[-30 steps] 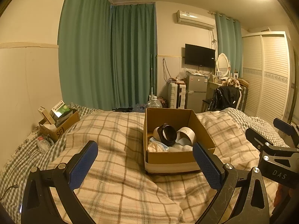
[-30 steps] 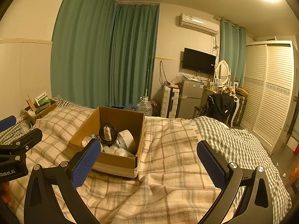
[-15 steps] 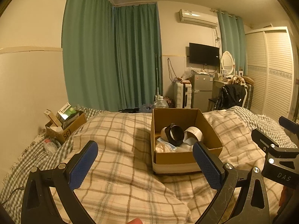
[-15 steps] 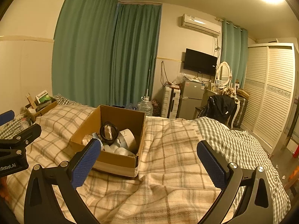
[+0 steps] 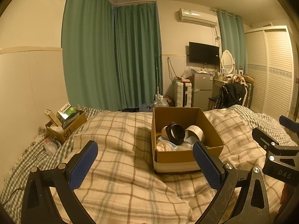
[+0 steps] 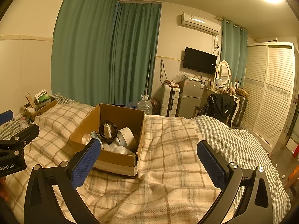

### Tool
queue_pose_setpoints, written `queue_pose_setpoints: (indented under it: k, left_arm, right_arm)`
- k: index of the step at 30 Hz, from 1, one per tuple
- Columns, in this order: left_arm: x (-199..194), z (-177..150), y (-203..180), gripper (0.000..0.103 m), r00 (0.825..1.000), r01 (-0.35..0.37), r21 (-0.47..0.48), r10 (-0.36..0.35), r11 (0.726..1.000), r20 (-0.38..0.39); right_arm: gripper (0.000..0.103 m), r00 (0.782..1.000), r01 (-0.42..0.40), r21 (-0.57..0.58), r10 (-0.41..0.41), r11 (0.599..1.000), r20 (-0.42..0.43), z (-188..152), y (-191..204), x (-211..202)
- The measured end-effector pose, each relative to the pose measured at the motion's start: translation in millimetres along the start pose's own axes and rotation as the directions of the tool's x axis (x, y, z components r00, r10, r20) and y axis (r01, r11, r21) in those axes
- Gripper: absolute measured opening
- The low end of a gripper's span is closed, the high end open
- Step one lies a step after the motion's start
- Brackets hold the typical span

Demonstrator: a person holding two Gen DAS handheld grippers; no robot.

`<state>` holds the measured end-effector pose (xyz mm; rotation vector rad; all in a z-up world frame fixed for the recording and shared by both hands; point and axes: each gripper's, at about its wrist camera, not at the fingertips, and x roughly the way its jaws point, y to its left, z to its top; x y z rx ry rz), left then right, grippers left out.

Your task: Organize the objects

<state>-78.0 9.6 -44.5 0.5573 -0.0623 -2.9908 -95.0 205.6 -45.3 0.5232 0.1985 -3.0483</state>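
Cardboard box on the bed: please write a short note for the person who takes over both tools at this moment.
Left tool: open, empty, held above the plaid blanket, aimed just left of the cardboard box.
Right tool: open, empty, to the right of the box, also above the blanket.
The box sits upright on the bed with its top open. It holds a black ring-shaped item, a white roll and some pale items I cannot identify.
A second, smaller box with packages stands at the bed's far left edge.
Done: nothing that can be confirmed. Left: the whole organizing job; nothing is grasped yet.
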Motion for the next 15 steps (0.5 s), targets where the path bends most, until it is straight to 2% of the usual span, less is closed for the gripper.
queue_pose_setpoints:
  k: [15]
  left_arm:
    - [0.8, -2.4, -3.5, 0.103, 1.000, 0.003, 0.015, -0.003, 1.000, -0.003]
  right_arm:
    - [0.103, 1.000, 0.001, 0.002, -0.001, 1.000, -0.005, -0.8, -0.1, 1.3]
